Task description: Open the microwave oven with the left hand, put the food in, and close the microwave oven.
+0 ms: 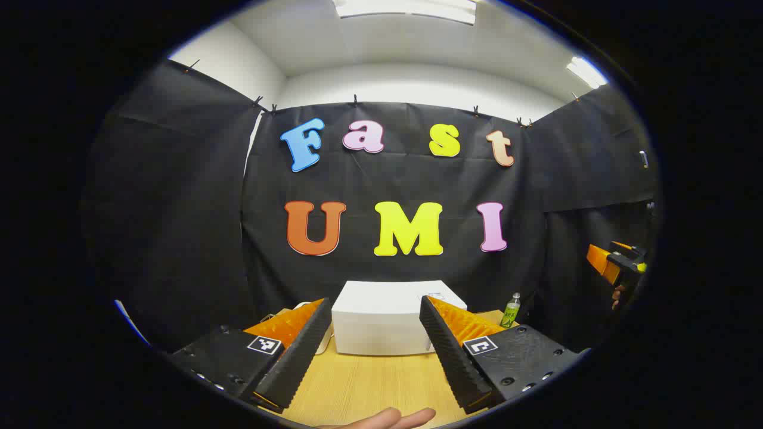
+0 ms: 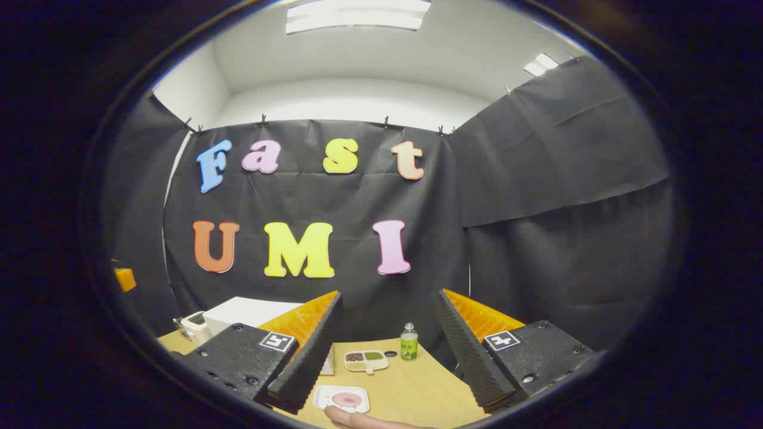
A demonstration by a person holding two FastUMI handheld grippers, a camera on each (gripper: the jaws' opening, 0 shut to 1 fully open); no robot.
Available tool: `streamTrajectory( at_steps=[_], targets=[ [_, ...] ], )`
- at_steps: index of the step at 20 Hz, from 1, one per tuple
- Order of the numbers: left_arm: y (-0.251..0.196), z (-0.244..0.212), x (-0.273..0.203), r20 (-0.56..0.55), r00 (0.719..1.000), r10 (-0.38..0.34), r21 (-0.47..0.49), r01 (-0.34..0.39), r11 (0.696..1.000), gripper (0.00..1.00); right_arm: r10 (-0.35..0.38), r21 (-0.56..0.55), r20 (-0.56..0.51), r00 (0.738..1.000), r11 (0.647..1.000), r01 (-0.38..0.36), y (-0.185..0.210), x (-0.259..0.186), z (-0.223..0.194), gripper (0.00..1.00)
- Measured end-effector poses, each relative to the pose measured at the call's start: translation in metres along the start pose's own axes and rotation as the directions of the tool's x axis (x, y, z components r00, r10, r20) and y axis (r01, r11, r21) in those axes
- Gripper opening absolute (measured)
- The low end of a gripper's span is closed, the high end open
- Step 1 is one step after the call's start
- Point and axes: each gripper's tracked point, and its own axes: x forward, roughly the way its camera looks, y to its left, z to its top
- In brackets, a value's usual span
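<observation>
Left gripper view: the left tongs [image 1: 374, 351] are spread wide with nothing between them, lined up on the white microwave [image 1: 384, 325] sitting on the wooden worktop [image 1: 369, 384]. From this angle I can't make out a handle or which side the door opens on, so I'd guess the smart move is to come in low, find the door edge first and then pull along its swing rather than yanking — the box looks light enough to slide. The right tongs [image 1: 617, 262] hang off at the right edge.

Right gripper view: the right tongs [image 2: 387, 351] are spread too, holding nothing. The food — a pink round thing on a white tray [image 2: 342, 398] — sits on the worktop just below them, with a divided dish [image 2: 365, 359] and a green bottle [image 2: 409, 345] behind.

The bottle's label is too small to read.
</observation>
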Motion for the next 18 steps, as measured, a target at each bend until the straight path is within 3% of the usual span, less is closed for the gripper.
streamTrajectory(
  at_steps=[1,2,12,18],
  targets=[
    [-0.001,0.001,-0.001,0.002,1.000,-0.002,0.001,0.002,1.000,0.95,0.008,0.007,0.014,1.000,1.000,-0.008,0.000,-0.003,0.004,1.00],
    [-0.002,0.003,-0.003,0.006,1.000,-0.005,0.000,0.005,1.000,0.95,0.012,0.010,0.023,1.000,1.000,-0.012,0.000,-0.005,0.008,0.92],
    [-0.004,0.012,-0.010,0.020,1.000,0.000,0.004,0.000,1.000,0.95,0.048,0.035,0.038,0.998,0.998,-0.049,-0.001,-0.010,0.010,0.91],
    [-0.023,-0.009,0.015,-0.011,1.000,-0.013,-0.041,0.013,0.999,0.95,0.066,0.044,0.058,0.996,0.997,-0.069,-0.006,-0.007,0.007,0.91]
  ],
)
